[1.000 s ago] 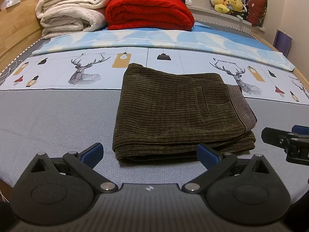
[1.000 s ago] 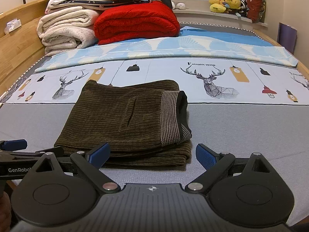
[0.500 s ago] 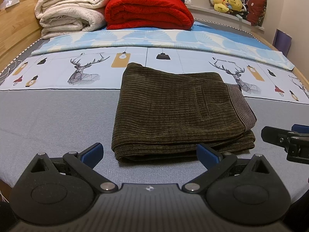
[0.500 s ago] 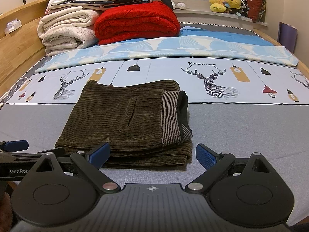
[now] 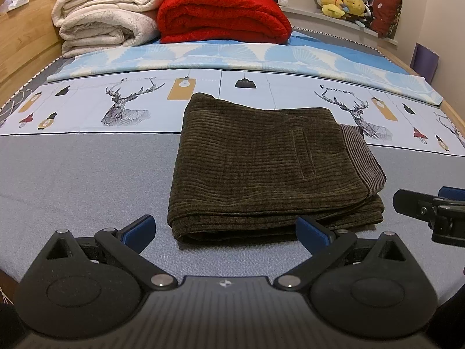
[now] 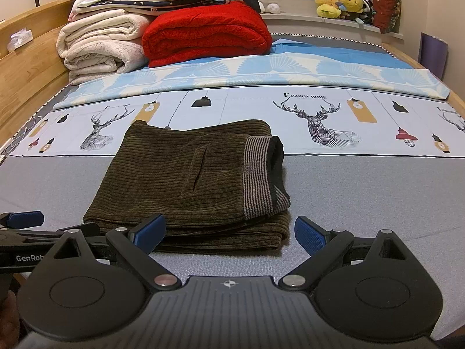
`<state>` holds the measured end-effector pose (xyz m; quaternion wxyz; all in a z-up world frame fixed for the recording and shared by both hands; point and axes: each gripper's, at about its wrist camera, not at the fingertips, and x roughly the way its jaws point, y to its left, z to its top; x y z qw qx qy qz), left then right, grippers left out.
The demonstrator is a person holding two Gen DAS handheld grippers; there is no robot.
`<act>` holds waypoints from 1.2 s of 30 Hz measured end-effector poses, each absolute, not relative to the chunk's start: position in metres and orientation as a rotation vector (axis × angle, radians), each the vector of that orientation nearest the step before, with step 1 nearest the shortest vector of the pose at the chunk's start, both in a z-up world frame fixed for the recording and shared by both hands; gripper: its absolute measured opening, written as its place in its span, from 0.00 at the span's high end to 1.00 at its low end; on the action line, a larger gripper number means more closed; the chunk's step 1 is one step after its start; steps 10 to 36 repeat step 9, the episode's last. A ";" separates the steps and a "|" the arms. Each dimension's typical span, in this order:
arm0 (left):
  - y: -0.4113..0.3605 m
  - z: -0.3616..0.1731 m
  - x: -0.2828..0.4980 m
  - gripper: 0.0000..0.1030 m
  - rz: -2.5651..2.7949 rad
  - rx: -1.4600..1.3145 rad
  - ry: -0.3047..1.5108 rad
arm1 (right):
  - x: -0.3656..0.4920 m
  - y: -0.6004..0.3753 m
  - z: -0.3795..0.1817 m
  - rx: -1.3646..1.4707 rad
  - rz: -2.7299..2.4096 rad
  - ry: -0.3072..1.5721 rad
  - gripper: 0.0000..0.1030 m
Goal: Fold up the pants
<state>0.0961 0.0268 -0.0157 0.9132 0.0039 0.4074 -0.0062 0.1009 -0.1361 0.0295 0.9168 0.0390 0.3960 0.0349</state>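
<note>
ribbed corduroy pants (image 5: pixel 270 168) folded square — left gripper (image 5: pixel 225 229) gaping, empty

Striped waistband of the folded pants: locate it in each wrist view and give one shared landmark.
Left wrist view: the striped waistband lies right of centre, on the pants' right end.
Right wrist view: the waistband lies just right of centre, its dark lining showing.
Shared landmark: the red blanket at the far end.

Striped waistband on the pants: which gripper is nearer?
Right. The right gripper sits directly before the striped waistband; the left gripper faces the pants' opposite folded end.
</note>
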 end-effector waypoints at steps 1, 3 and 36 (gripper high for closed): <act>0.027 -0.016 0.096 0.00 -0.013 0.008 0.840 | 0.101 -0.136 0.029 0.081 0.072 0.815 0.07; 0.026 -0.016 0.096 0.00 -0.013 0.009 0.841 | 0.101 -0.136 0.029 0.081 0.073 0.815 0.07; 0.029 -0.016 0.096 0.00 -0.010 0.008 0.838 | 0.100 -0.133 0.029 0.081 0.077 0.816 0.07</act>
